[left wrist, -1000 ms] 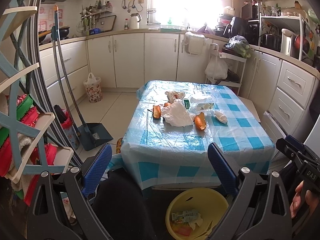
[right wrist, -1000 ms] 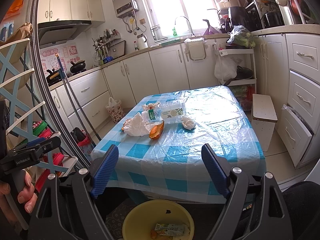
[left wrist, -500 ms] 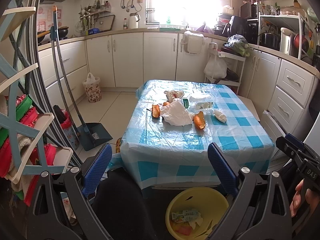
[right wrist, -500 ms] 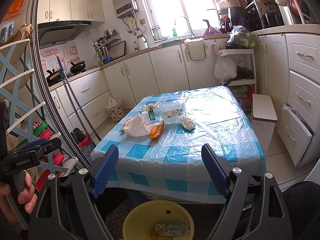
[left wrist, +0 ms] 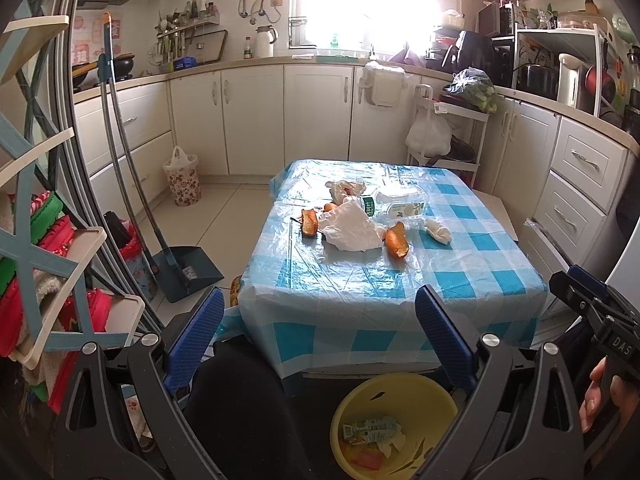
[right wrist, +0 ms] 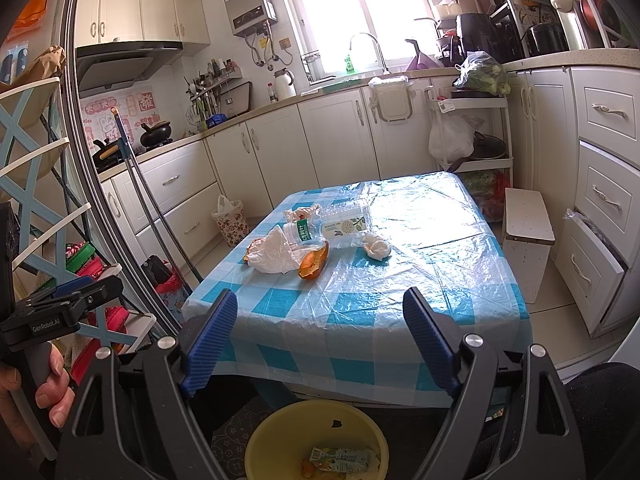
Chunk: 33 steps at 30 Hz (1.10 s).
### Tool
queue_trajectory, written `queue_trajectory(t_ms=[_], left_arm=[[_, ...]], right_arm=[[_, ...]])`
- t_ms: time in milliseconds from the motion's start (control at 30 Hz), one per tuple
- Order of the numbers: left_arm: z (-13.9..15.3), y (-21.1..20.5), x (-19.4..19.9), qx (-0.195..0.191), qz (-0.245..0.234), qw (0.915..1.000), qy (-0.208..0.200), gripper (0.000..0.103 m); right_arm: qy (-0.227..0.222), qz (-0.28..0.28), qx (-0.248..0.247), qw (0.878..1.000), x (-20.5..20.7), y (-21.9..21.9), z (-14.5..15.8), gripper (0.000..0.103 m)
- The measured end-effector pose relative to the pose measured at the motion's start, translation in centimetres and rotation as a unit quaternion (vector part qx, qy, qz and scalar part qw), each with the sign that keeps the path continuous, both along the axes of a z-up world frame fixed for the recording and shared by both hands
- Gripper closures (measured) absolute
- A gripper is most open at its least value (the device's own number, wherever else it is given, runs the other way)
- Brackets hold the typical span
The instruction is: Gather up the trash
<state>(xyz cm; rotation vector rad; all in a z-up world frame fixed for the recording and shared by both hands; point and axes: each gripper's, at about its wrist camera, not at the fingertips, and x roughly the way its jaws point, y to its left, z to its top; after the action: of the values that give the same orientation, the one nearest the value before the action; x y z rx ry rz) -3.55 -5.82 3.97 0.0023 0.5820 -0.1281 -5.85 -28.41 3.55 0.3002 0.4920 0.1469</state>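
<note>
Only the left view showed the dustpan (left wrist: 188, 268) on the floor. Both the left hand-held gripper (left wrist: 318, 336) and right hand-held gripper (right wrist: 320, 336) hovered with jaws apart, empty, above the yellow bin (right wrist: 276, 420). Orange peels (right wrist: 314, 262), a crumpled plastic bag (left wrist: 352, 230) and a clear bottle (right wrist: 340, 226) lay mid-bench (right wrist: 400, 300)

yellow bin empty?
No, the yellow bin on the floor already holds a green-and-white wrapper and other scraps.

Near table half (left wrist: 392, 280) bare, trash cluster (left wrist: 352, 228) mid-table, far half open
</note>
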Motion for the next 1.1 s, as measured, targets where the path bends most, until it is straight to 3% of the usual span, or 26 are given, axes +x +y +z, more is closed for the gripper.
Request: queue_trajectory(t_ms=[1100], left_arm=[[0.0,-0.05,0.06,-0.001,0.0,1.0,0.001,0.01]], right_arm=[[-0.002,0.002,0.002,1.0,-0.28,0.17,-0.03,0.022]])
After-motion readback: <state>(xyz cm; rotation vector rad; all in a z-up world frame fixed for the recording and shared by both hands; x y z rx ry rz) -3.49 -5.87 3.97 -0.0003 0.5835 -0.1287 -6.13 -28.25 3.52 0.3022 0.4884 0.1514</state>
